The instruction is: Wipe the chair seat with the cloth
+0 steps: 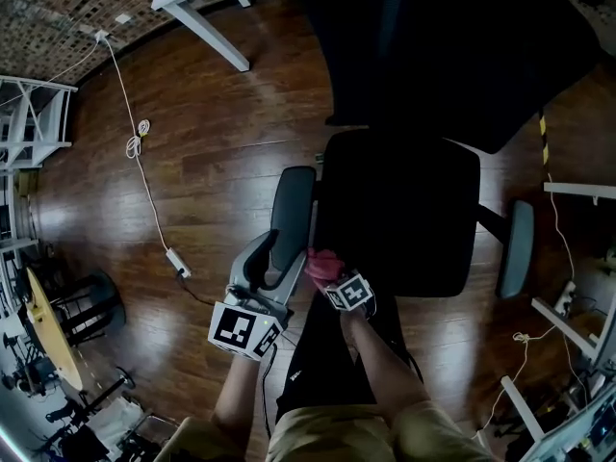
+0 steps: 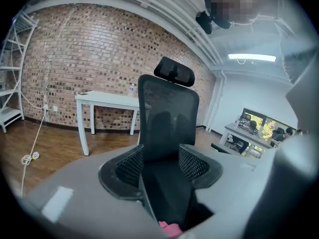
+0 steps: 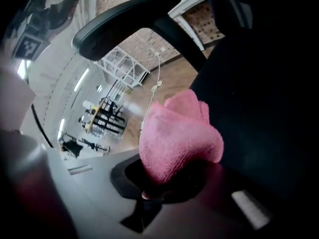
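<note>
Head view: I see the cloth (image 1: pixel 320 262) at the near-left edge of the chair seat (image 1: pixel 404 210), beside the armrest (image 1: pixel 292 205).
Left gripper view: my left gripper (image 2: pixel 167 183) appears clamped on that armrest.
Right gripper view: my right gripper (image 3: pixel 167 180) pinches the bunched cloth. It looks soft, light and limp, so I'd grip it deep.

Dark plank floor (image 1: pixel 212 114), seen from above. Standing on it: a black chair (image 1: pixel 399 210), centre; a white table (image 1: pixel 207 32) at the top, on slanted legs; a white shelf rack (image 1: pixel 34 118) at the left edge. Lying on it: a white cable (image 1: pixel 144 176) that runs from the brick wall (image 1: pixel 58 12) past a small coil (image 1: pixel 138 141) to a white plug block (image 1: pixel 178 261), left of the chair; a knotted cord (image 1: pixel 525 340), lower right.
</note>
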